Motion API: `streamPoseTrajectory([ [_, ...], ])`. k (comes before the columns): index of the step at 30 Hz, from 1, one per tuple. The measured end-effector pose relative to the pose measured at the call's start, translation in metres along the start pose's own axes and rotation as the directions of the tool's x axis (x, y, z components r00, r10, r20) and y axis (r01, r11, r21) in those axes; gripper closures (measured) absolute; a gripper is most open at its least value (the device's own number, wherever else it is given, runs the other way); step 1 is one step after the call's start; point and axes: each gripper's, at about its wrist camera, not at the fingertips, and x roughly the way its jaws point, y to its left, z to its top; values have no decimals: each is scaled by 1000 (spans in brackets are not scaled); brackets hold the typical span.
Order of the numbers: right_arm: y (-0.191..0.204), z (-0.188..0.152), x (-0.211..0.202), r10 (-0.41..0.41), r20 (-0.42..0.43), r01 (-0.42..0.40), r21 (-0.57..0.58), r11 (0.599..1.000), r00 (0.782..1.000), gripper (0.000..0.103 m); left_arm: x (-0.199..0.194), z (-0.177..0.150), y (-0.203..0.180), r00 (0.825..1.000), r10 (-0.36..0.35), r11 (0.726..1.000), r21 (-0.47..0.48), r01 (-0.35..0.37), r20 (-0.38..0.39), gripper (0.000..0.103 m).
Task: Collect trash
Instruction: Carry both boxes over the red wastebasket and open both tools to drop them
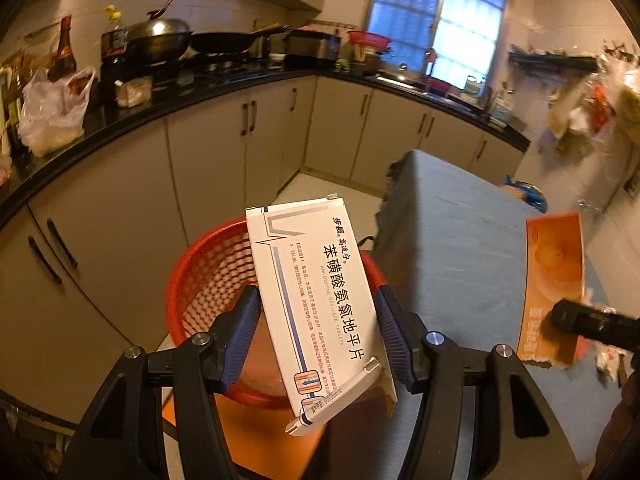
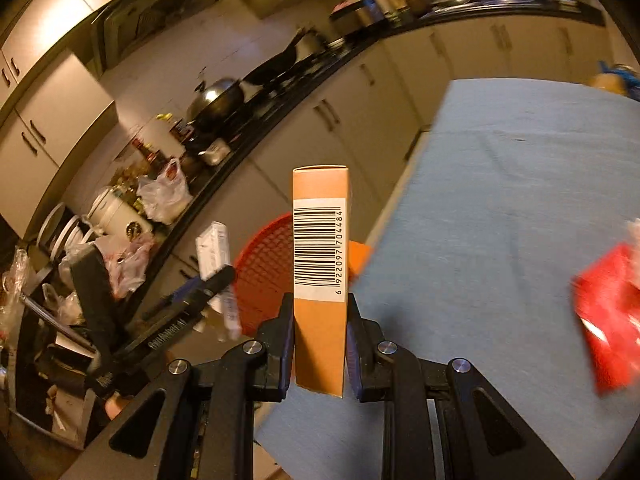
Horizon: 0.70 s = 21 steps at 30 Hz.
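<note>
Carrying step: left claw (image 1: 316, 320) pinching white box (image 1: 316, 296) over red basket (image 1: 200, 272) off desk (image 1: 460, 248) edge; right claw (image 2: 320, 344) pinching orange box (image 2: 320, 280) near it. Next: spread both above basket.

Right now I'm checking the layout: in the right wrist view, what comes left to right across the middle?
White box in the left tongs → red basket → orange barcode box in the right tongs → blue tablecloth → red packet.
</note>
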Motion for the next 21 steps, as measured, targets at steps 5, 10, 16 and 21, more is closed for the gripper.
streamPoseTrajectory([
  [5, 23, 18, 62, 34, -61, -36, -31, 999, 998, 79, 33, 0, 20, 999, 12, 1000, -21, -13, -51, 45],
  [10, 33, 23, 112, 29, -129, -32, -22, 999, 991, 79, 54, -5, 32, 996, 6, 999, -42, -10, -86, 45],
  [16, 35, 20, 136, 12, -175, -17, -28, 999, 984, 77, 63, -8, 41, 994, -3, 999, -49, -3, -110, 43],
  [21, 31, 18, 135, 9, -184, -12, -14, 1000, 983, 73, 63, -9, 43, 994, -4, 998, -57, -3, -108, 39],
])
